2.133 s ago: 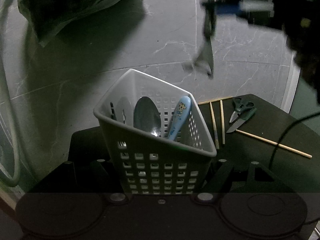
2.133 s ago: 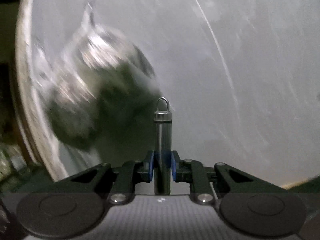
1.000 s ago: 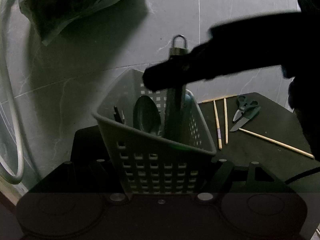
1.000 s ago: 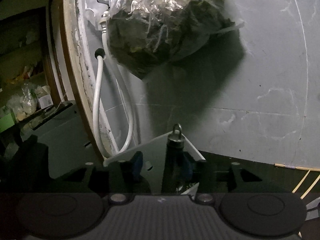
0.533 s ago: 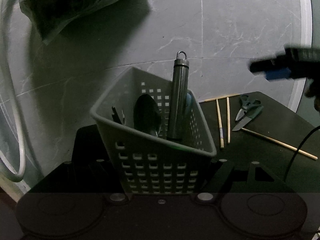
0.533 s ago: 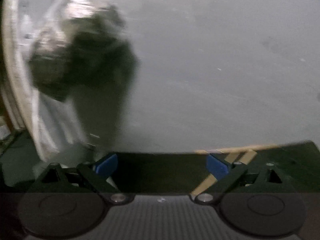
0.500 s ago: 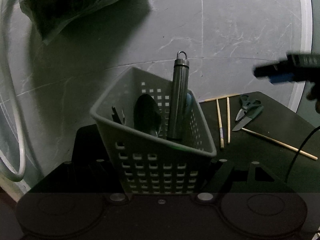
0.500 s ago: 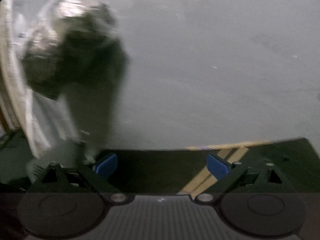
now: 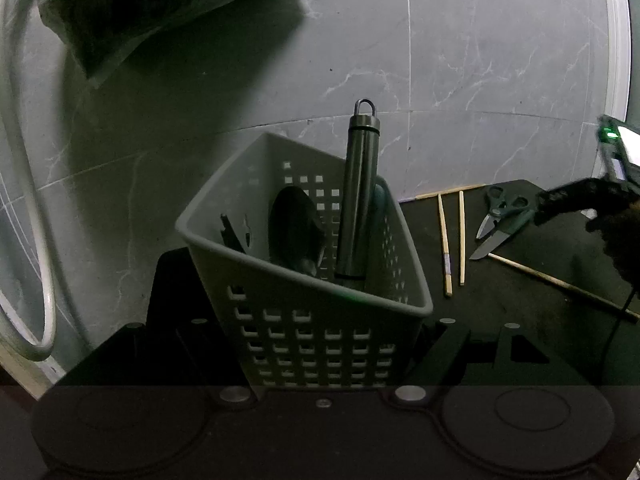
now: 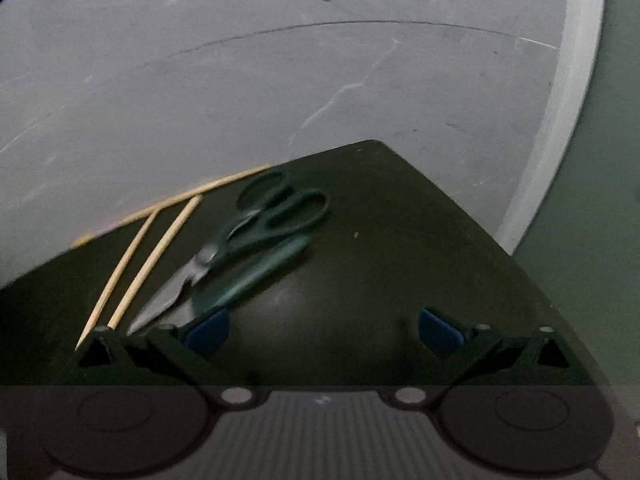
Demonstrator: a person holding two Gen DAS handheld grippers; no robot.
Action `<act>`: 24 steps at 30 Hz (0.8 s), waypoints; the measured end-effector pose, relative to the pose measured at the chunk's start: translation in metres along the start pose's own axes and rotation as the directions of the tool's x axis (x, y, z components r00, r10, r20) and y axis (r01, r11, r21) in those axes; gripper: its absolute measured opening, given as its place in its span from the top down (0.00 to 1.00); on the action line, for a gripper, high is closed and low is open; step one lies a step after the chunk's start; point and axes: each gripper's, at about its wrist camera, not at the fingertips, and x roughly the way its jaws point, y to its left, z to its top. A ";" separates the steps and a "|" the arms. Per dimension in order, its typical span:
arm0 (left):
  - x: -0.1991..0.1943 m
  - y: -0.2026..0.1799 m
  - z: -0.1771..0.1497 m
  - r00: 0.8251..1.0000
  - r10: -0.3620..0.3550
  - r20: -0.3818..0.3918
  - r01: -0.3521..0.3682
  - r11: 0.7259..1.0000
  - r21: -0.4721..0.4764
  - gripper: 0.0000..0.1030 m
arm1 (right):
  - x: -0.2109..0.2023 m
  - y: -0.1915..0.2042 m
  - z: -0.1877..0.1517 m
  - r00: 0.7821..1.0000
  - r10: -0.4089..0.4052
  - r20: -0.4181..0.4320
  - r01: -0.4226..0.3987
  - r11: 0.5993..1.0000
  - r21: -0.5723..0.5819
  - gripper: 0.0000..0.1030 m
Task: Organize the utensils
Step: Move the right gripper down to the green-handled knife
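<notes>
My left gripper [image 9: 322, 336] is shut on the base of a grey perforated basket [image 9: 280, 276], one finger on each side. Inside the basket stand a steel-handled utensil with a hanging loop [image 9: 360, 184], a dark spoon [image 9: 294, 224] and a blue utensil [image 9: 382, 200] mostly hidden behind the handle. My right gripper [image 10: 323, 330] is wide open with nothing between its blue pads [image 10: 206, 328]. It hangs over the black table, just right of green-handled scissors [image 10: 256, 232], a green-handled knife [image 10: 256, 272] and two chopsticks [image 10: 152, 256]. It also shows at the right edge of the left wrist view.
A plastic bag of greens [image 9: 140, 8] hangs on the grey marble wall at upper left, beside a white hose [image 9: 40, 280]. Another chopstick [image 9: 560, 284] and a black cable [image 9: 612, 340] lie on the table's right part. The table corner [image 10: 376, 142] is close behind the scissors.
My right gripper let go of the steel-handled utensil in the basket, opened wide, then swung right and down over the scissors. The left gripper and basket stayed put.
</notes>
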 end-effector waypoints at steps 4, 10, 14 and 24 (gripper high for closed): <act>0.000 -0.002 0.000 1.000 0.005 0.000 -0.005 1.000 0.003 0.24 | 0.016 0.021 0.011 0.998 -0.059 0.004 0.059 0.997 -0.041 0.00; 0.001 -0.003 0.001 1.000 0.011 -0.006 -0.011 1.000 0.005 0.24 | 0.030 0.035 0.014 0.995 -0.099 0.001 0.099 0.993 -0.070 0.00; 0.000 -0.004 0.001 1.000 0.016 -0.009 -0.016 1.000 0.001 0.24 | 0.037 0.037 0.013 0.994 -0.113 -0.005 0.113 0.991 -0.072 0.00; 0.001 -0.005 0.003 1.000 0.018 -0.011 -0.018 1.000 0.001 0.24 | 0.037 0.035 0.010 0.997 -0.079 -0.004 0.079 0.995 -0.059 0.00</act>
